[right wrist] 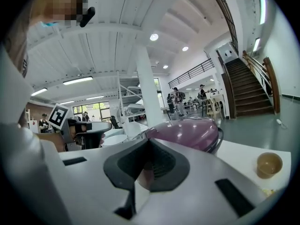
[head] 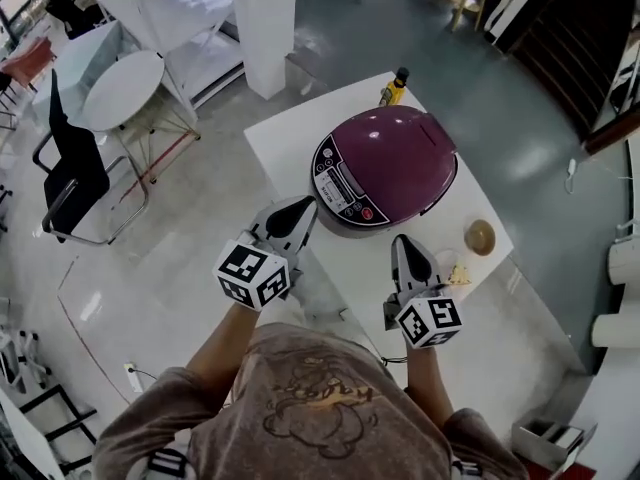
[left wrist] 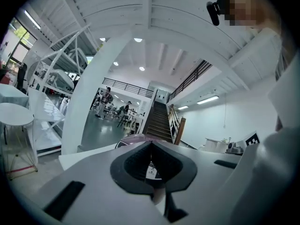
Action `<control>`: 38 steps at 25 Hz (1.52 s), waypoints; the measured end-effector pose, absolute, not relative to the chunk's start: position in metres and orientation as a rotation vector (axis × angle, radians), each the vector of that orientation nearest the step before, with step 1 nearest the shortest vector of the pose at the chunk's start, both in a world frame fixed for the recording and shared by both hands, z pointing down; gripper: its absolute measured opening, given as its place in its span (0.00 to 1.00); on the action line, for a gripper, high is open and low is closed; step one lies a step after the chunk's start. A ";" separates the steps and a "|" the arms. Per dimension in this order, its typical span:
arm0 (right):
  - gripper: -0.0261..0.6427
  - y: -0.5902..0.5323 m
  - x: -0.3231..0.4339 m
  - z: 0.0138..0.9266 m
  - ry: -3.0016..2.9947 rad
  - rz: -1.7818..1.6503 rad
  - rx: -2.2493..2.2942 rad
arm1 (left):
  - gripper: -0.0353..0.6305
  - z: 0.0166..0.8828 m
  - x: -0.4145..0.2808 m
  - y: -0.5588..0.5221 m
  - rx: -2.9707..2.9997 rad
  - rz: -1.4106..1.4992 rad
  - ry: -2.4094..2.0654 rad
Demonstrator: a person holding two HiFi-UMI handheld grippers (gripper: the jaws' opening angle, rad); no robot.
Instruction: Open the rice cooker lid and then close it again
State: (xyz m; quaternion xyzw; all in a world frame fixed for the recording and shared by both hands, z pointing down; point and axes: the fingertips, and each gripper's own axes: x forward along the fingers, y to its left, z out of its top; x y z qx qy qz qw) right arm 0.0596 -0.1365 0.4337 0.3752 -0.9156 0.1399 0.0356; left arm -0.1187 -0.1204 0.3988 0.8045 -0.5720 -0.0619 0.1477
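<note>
Near the rice cooker point(head: 385, 173), left gripper point(head: 300, 211) and right gripper point(head: 405, 244) jaws meet, empty; only head view shows the bottle point(head: 393, 88).

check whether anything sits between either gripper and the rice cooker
Nothing visible does. The left gripper and right gripper, both shut and empty, face the rice cooker with only bare table between. The small brown cup sits off to the right, and the yellow bottle stands behind the cooker.

The rice cooker point(head: 388, 164) panel's print is too small to read.
</note>
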 end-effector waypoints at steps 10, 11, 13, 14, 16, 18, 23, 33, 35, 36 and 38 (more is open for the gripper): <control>0.03 -0.160 0.048 0.430 -2.698 0.416 1.431 | 0.09 0.396 -0.128 -0.173 2.488 -0.122 -1.395; 0.03 -0.161 0.047 0.430 -2.689 0.410 1.455 | 0.09 0.396 -0.130 -0.176 2.500 -0.121 -1.374; 0.03 -0.163 0.045 0.428 -2.673 0.395 1.501 | 0.09 0.395 -0.132 -0.182 2.520 -0.122 -1.343; 0.03 -0.164 0.045 0.426 -2.666 0.390 1.522 | 0.09 0.395 -0.133 -0.184 2.527 -0.124 -1.330; 0.03 -0.163 0.046 0.424 -2.651 0.387 1.553 | 0.09 0.395 -0.133 -0.187 2.536 -0.126 -1.307; 0.03 -0.162 0.045 0.422 -2.641 0.382 1.570 | 0.09 0.394 -0.133 -0.189 2.544 -0.127 -1.285; 0.03 -0.165 0.044 0.416 -2.629 0.363 1.596 | 0.09 0.390 -0.128 -0.195 2.570 -0.120 -1.245; 0.03 -0.178 0.044 0.410 -2.656 0.339 1.631 | 0.09 0.397 -0.101 -0.213 2.636 0.018 -1.176; 0.03 -0.180 0.048 0.412 -2.656 0.347 1.639 | 0.09 0.403 -0.093 -0.215 2.645 0.064 -1.143; 0.03 -0.182 0.050 0.413 -2.654 0.351 1.641 | 0.09 0.407 -0.090 -0.215 2.645 0.093 -1.125; 0.03 -0.186 0.053 0.417 -2.649 0.357 1.643 | 0.09 0.416 -0.084 -0.217 2.645 0.165 -1.103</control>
